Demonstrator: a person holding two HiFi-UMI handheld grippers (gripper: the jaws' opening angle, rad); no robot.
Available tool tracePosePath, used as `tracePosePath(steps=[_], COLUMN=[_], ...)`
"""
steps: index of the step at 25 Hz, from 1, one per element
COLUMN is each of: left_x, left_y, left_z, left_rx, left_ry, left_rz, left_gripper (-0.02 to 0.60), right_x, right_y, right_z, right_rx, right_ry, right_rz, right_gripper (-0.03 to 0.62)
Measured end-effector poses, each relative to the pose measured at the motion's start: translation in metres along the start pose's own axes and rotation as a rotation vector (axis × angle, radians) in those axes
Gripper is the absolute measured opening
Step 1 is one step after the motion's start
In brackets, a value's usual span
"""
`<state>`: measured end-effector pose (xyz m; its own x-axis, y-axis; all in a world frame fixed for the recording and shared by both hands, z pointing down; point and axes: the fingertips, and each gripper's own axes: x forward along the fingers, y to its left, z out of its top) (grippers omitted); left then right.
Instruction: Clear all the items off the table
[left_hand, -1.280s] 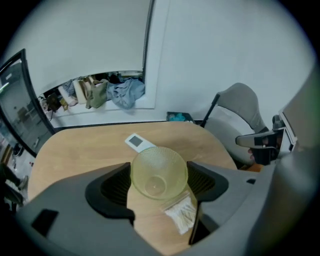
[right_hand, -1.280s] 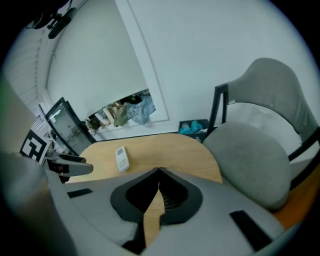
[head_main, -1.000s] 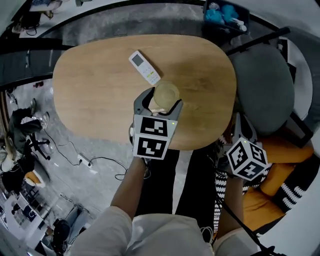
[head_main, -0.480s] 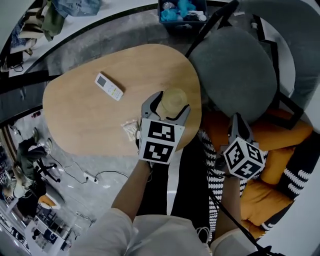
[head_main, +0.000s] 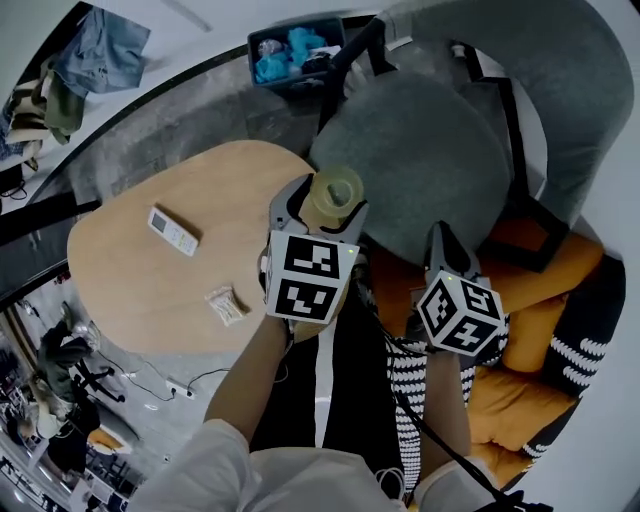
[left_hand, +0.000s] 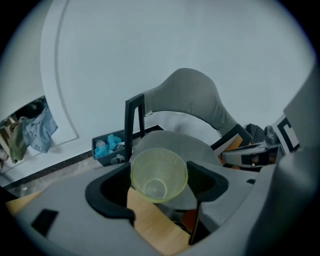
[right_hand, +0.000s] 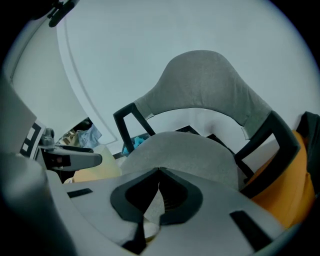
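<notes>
Only head view shows remote (head_main: 173, 231), packet (head_main: 225, 305); cup (head_main: 333, 192) clamped.

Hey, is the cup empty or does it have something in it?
Empty: the left gripper view looks into the cup, showing its bare bottom.

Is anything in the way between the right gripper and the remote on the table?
Yes. In the head view, the left gripper, its jaws closed on the cup, sits between the right gripper and the remote.
</notes>
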<state>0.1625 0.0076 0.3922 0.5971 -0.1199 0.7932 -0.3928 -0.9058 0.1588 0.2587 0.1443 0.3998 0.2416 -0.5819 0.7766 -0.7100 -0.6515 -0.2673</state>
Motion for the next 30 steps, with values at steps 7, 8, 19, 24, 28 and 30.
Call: tracePosePath(steps=[7,8,19,24,28,30], left_x=[0.062,0.069,0.11,0.115,0.113,0.112], left_y=[-0.001,0.001,0.006,0.008,0.008,0.008], left_z=[0.042,0.044,0.048,0.046,0.04,0.038], left_rx=[0.03,0.035,0.061,0.051,0.02,0.014], left_ry=[-0.025,-0.027,-0.01,-0.029,0.008,0.015], left_rz=[-0.009,-0.003,0.039,0.039,0.044,0.044], left_gripper=[0.356,0.356,0.356,0.356,0.356,0.357], right_x=[0.029,0.033,0.055,0.057,0.057,0.056], right_y=[-0.023,-0.027,-0.052,-0.056,-0.058,-0.057], right_z=[0.018,0.017,0.012,0.012,0.012,0.012], right_rx=[-0.01,-0.006,-0.006,0.002,0.007,0.011], right_ry=[0.014,0.018,0.052,0.054,0.055,0.053], right_rz=[0.001,0.002,-0.002,-0.003,-0.007,-0.008], right_gripper=[0.025,0.025,0.025,0.025,0.025,0.025])
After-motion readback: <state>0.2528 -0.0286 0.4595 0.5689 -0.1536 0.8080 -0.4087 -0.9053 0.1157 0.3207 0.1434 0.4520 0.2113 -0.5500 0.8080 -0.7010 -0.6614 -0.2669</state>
